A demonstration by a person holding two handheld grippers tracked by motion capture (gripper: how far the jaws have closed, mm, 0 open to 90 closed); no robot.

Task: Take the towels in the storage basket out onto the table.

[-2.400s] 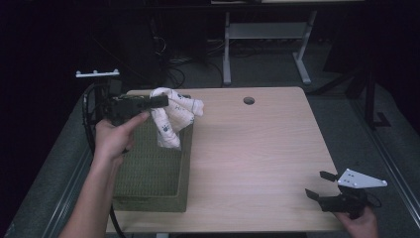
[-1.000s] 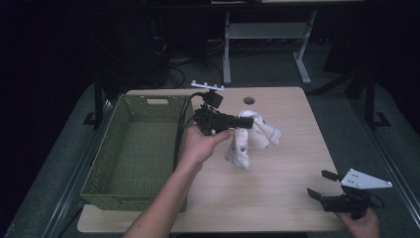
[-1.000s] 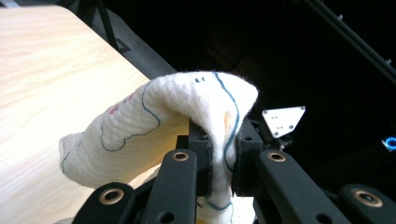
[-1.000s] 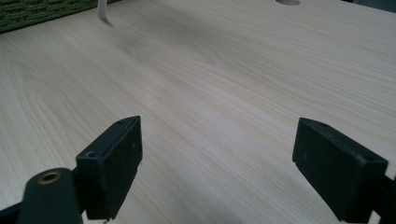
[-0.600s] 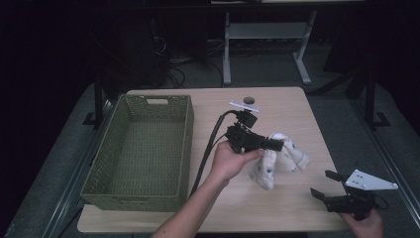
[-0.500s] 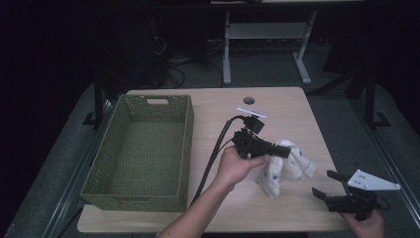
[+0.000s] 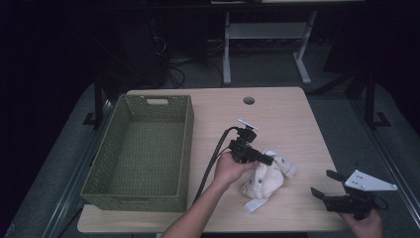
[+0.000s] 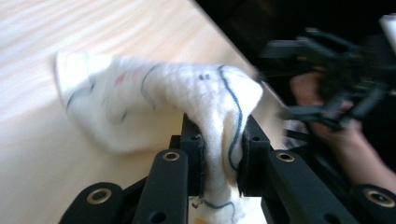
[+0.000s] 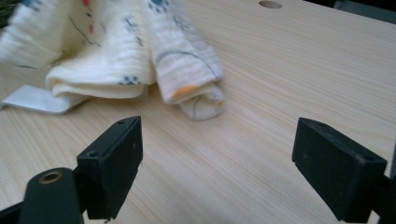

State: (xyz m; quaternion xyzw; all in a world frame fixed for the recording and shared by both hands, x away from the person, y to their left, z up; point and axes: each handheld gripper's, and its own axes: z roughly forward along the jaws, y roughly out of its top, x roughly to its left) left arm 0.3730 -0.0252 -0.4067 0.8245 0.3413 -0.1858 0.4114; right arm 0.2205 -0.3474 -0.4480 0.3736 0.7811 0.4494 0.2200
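Now the white patterned cloth (image 7: 266, 177) is lying bunched on the wooden table (image 7: 297, 119), a fold of it sitting between the just-opening jaws of the left gripper (image 7: 266, 159), while the right gripper (image 7: 328, 182) is resting nearby with its jaws spread wide and empty, and the green basket (image 7: 114, 148) is sitting well apart behind the left gripper.

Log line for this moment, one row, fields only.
left gripper: jaws just easing open, cloth between pads, lowered onto table | right gripper: open, beside cloth | basket: no cloth inside

Lab (dark, floor cables (image 7: 171, 69)).
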